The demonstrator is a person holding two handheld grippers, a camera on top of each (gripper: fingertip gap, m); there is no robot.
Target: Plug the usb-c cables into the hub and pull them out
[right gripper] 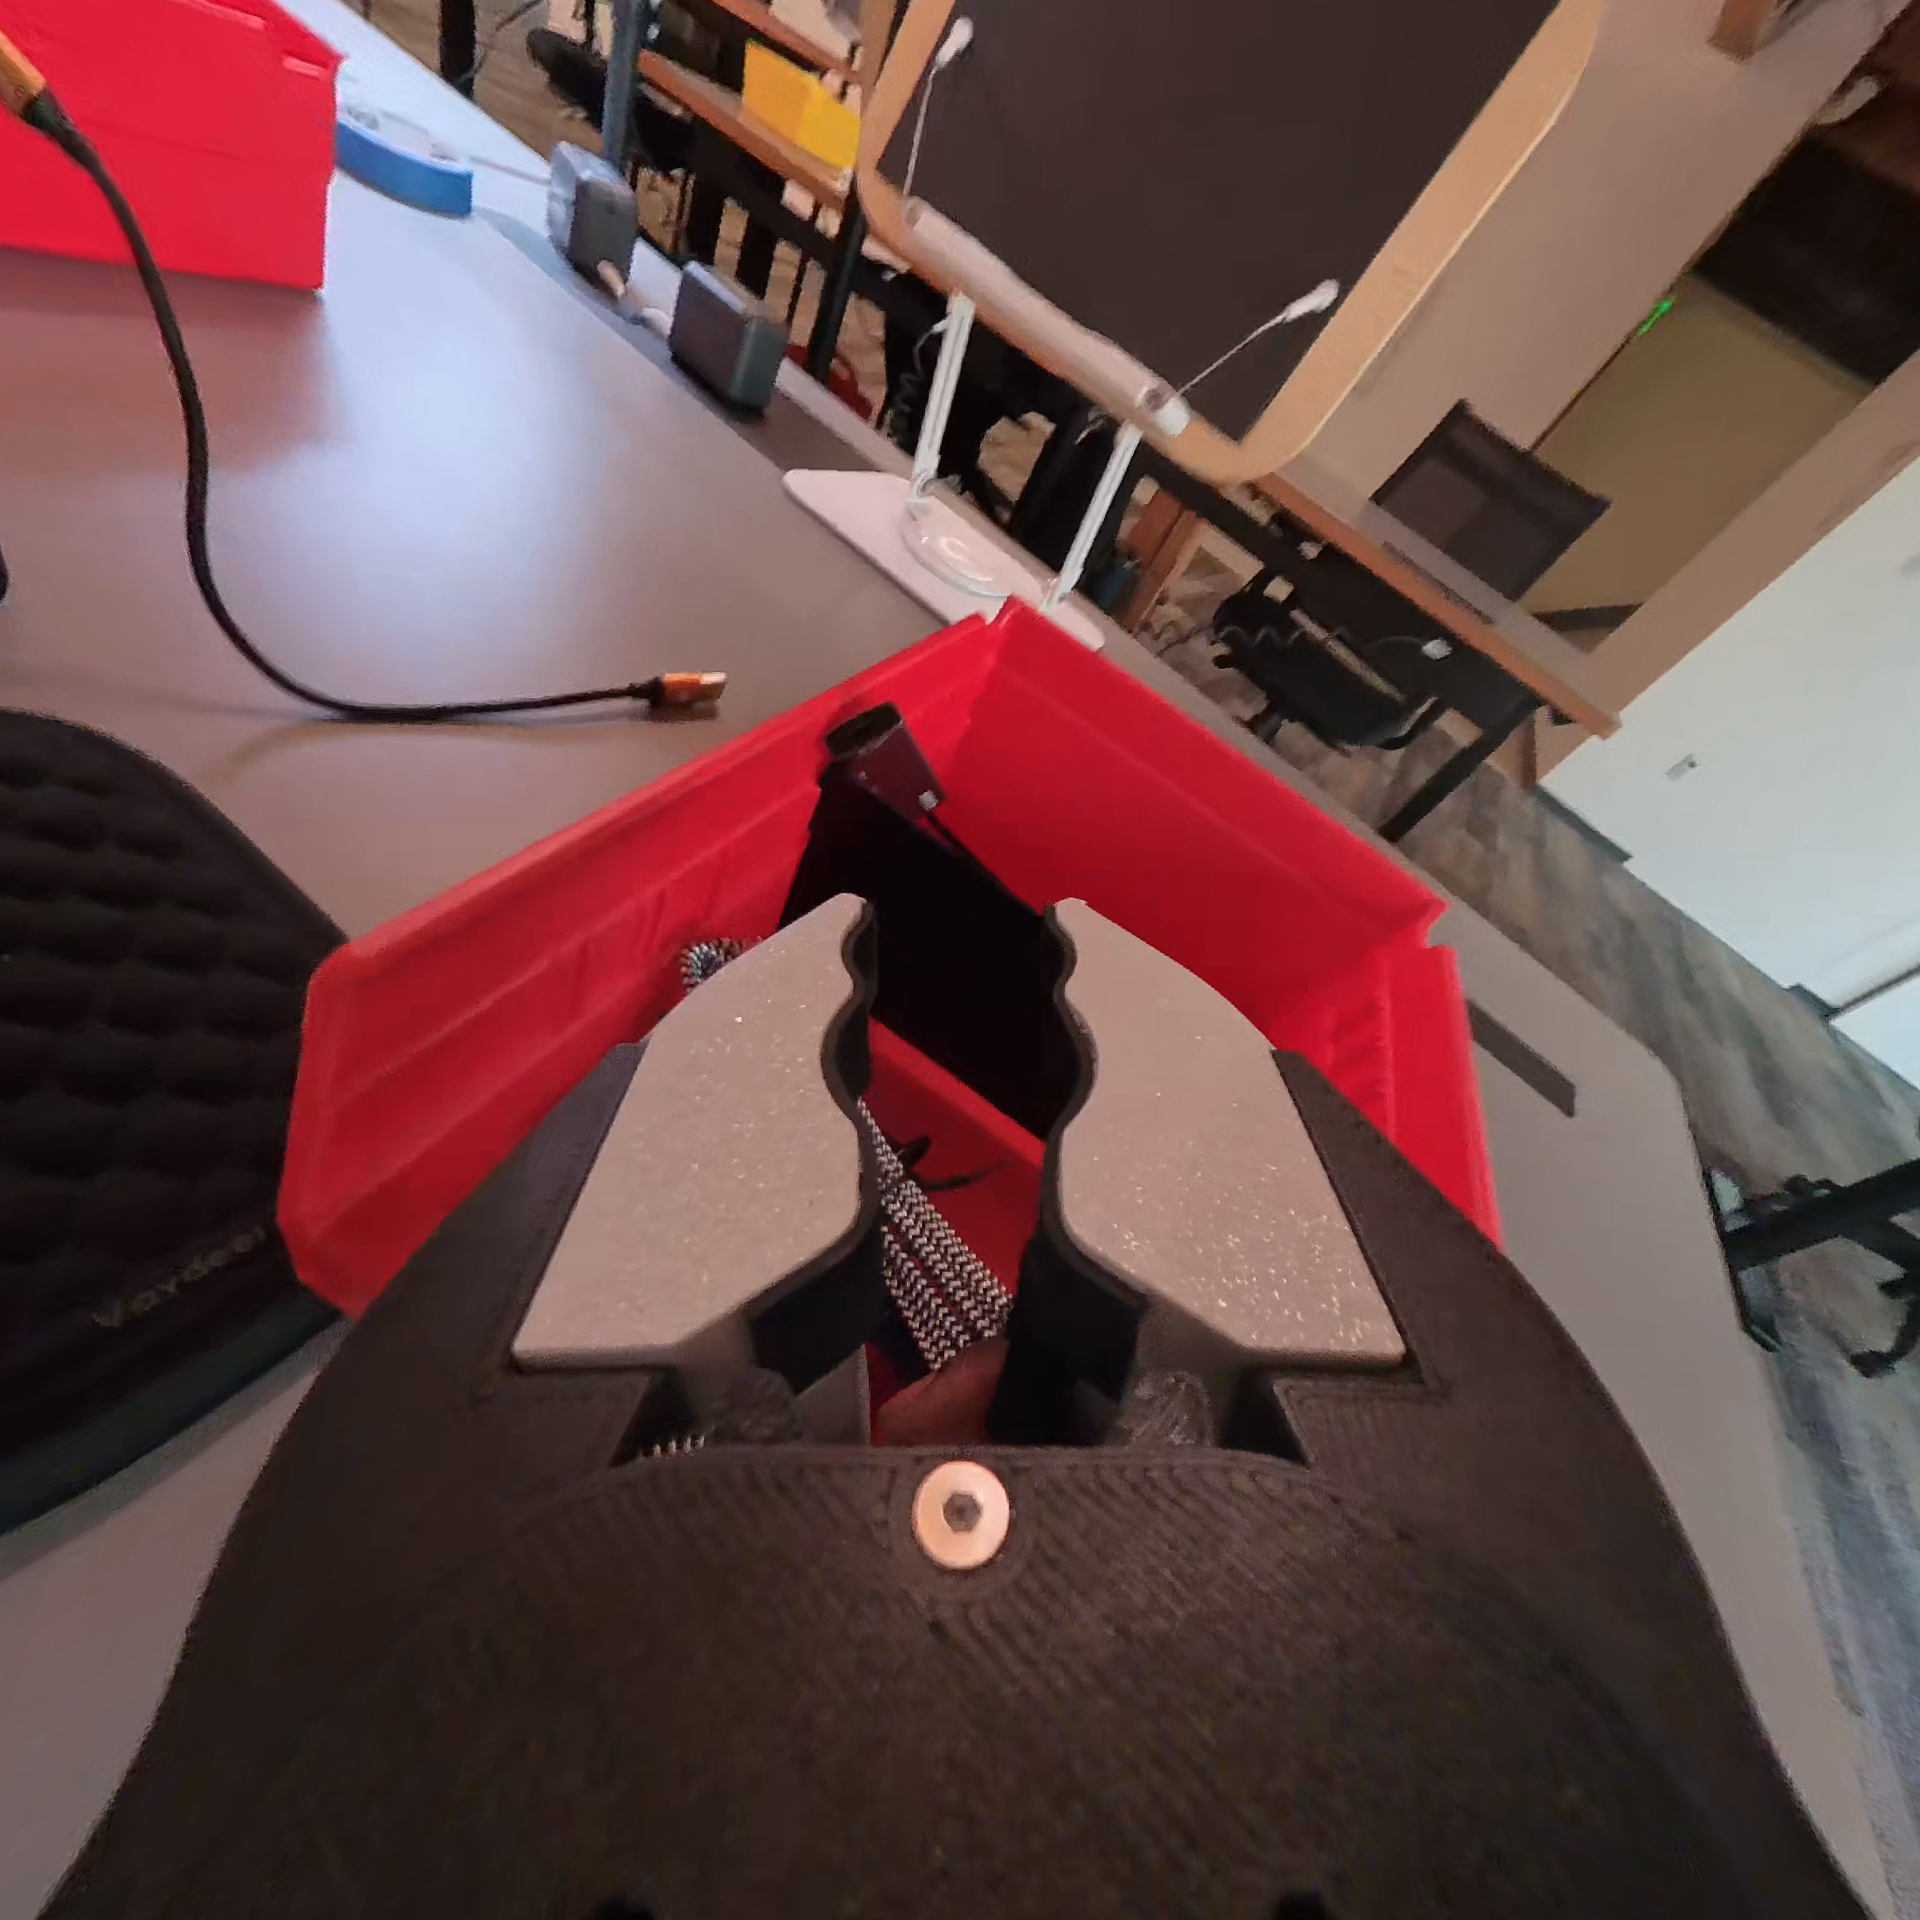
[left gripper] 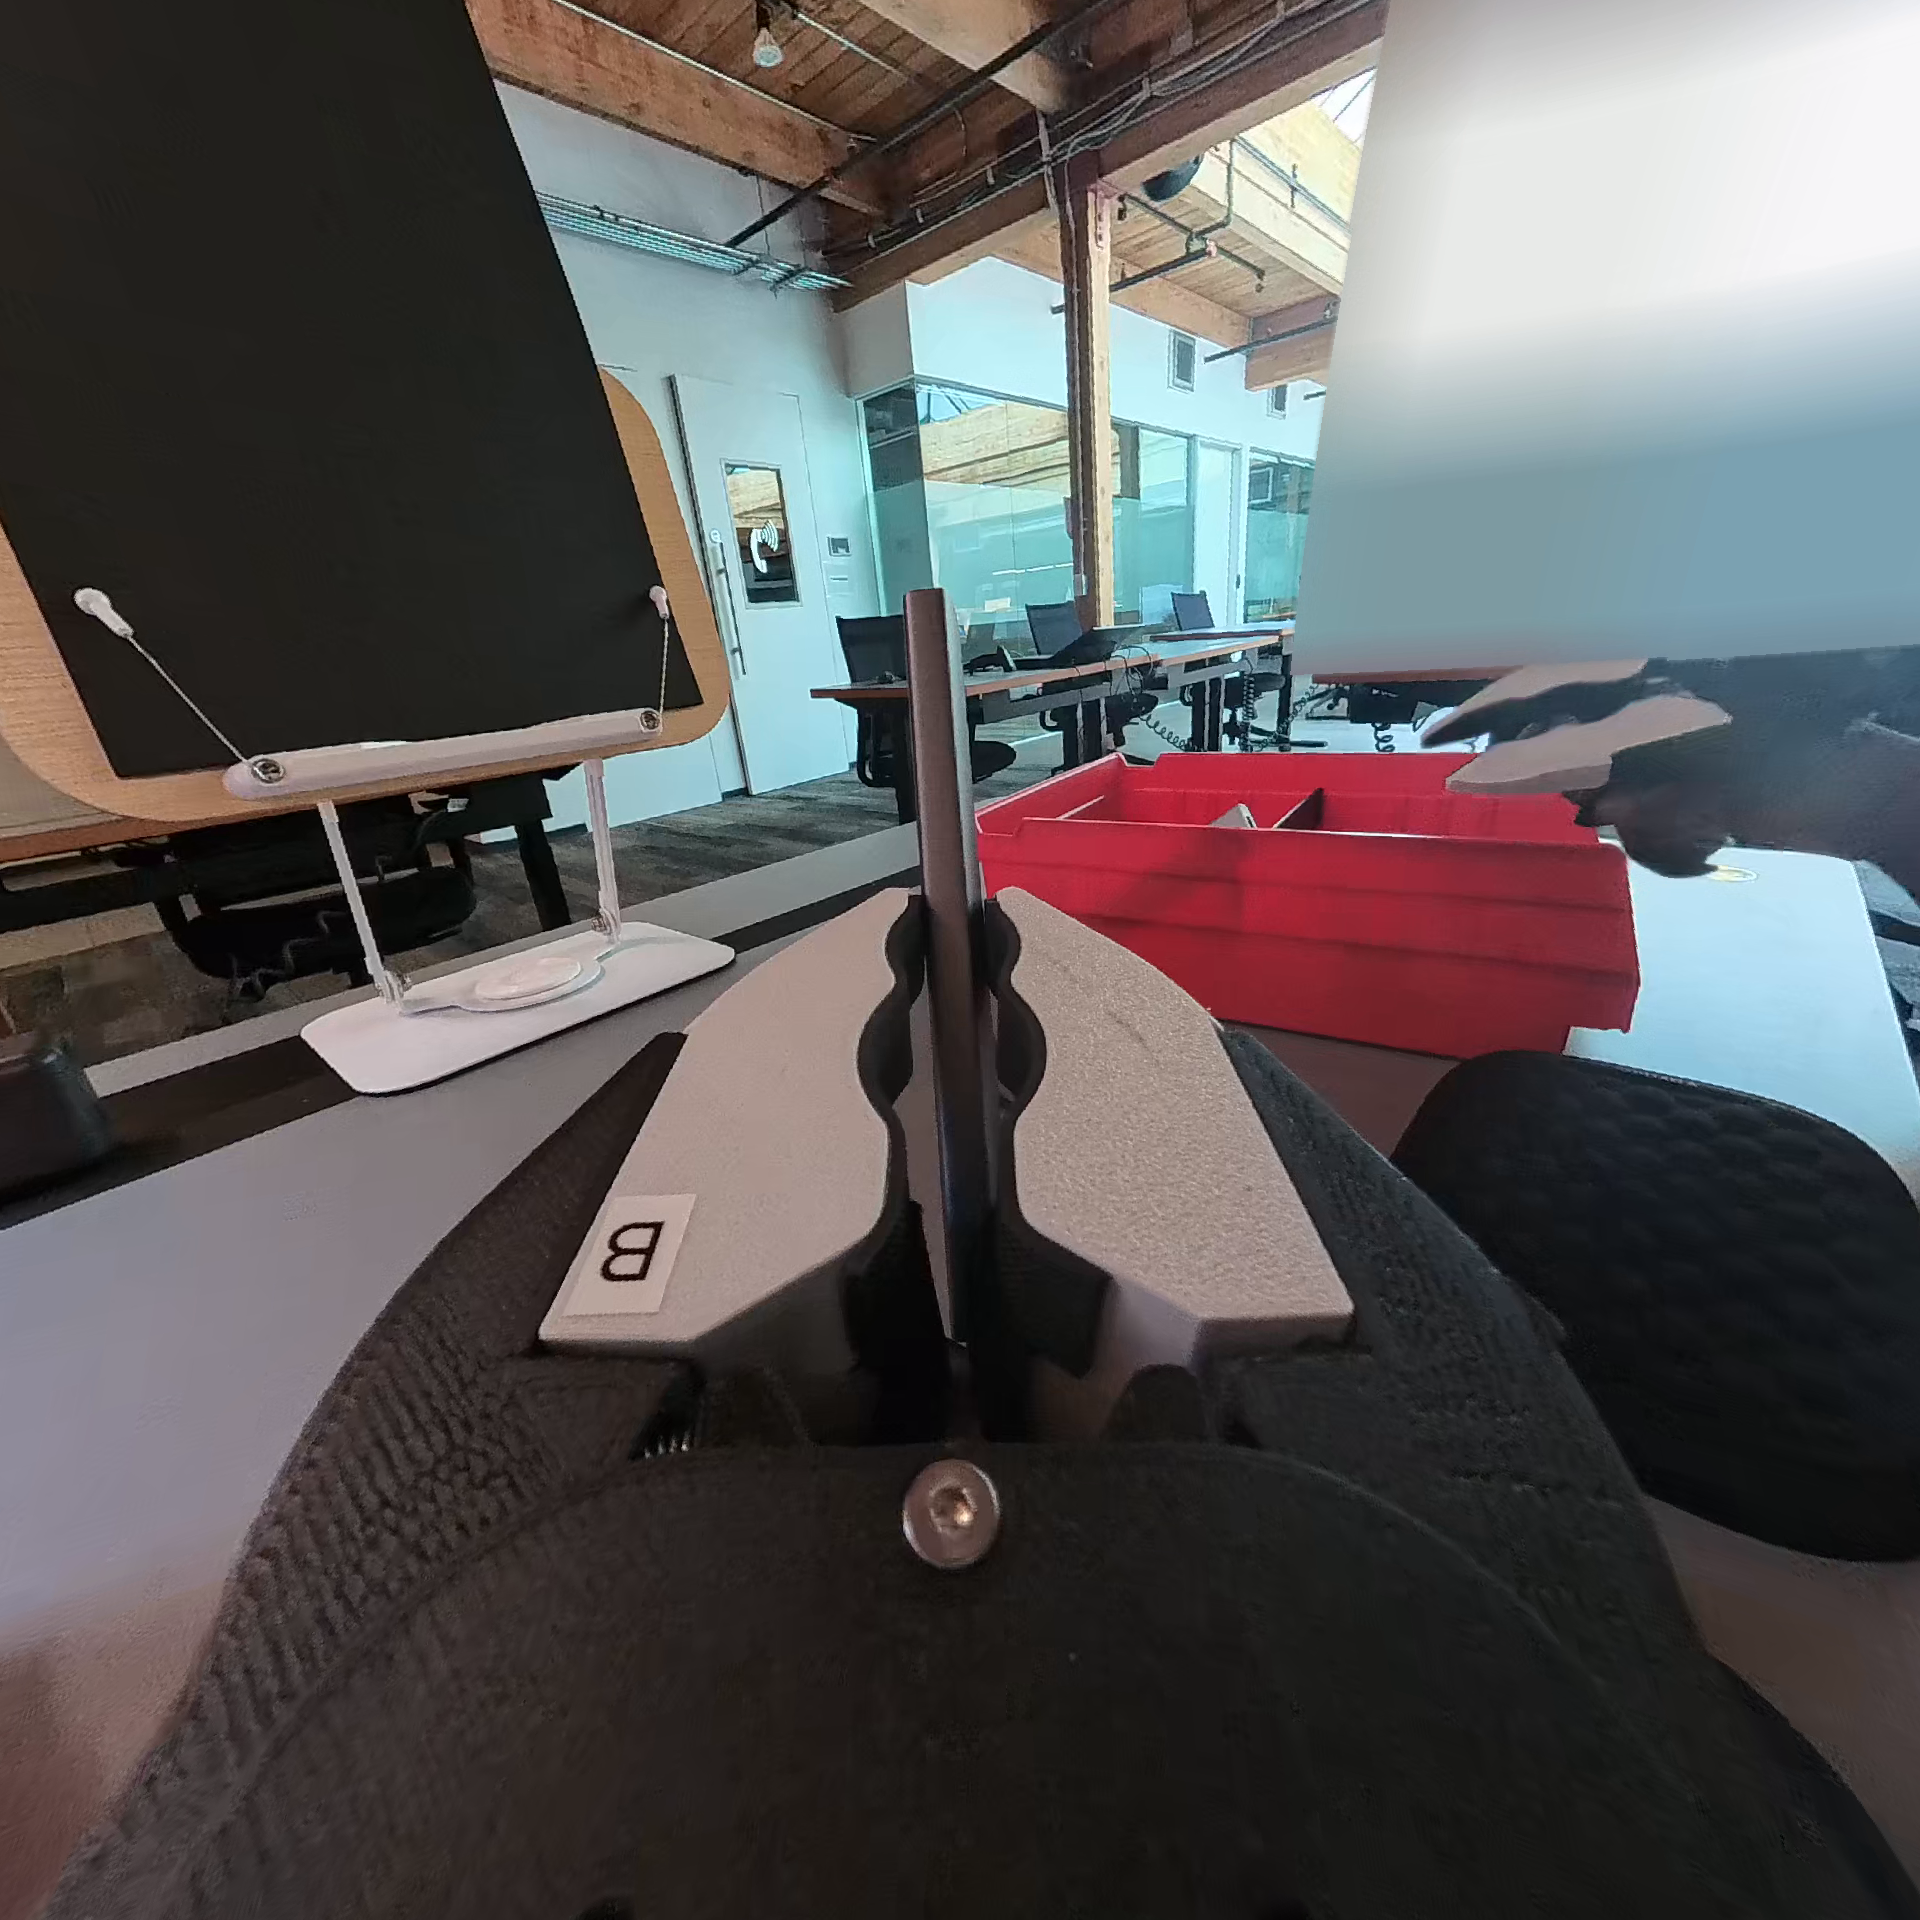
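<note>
My left gripper point(left gripper: 961, 904) is shut on the hub point(left gripper: 940, 748), a thin dark grey slab held edge-on and upright above the grey table. My right gripper point(right gripper: 956, 920) is open and hangs over a red bin point(right gripper: 582, 935) with a black divider point(right gripper: 935, 935); it also shows in the left wrist view point(left gripper: 1507, 732) above that bin point(left gripper: 1299, 935). A black-and-white braided cable point(right gripper: 935, 1268) lies in the bin below the open jaws. A small dark plug point(right gripper: 883, 753) rests at the divider's far end. A black cable with an orange plug point(right gripper: 681, 691) lies on the table.
A black textured mat point(left gripper: 1714, 1299) lies beside the bin, and shows in the right wrist view point(right gripper: 125, 1039). A dark board on a white stand point(left gripper: 499, 977) is at the table's far edge. A second red bin point(right gripper: 177, 135), a blue tape roll point(right gripper: 405, 166) and grey chargers point(right gripper: 727, 332) sit farther off. The tips of one gripper are about 30 cm away from the tips of the other.
</note>
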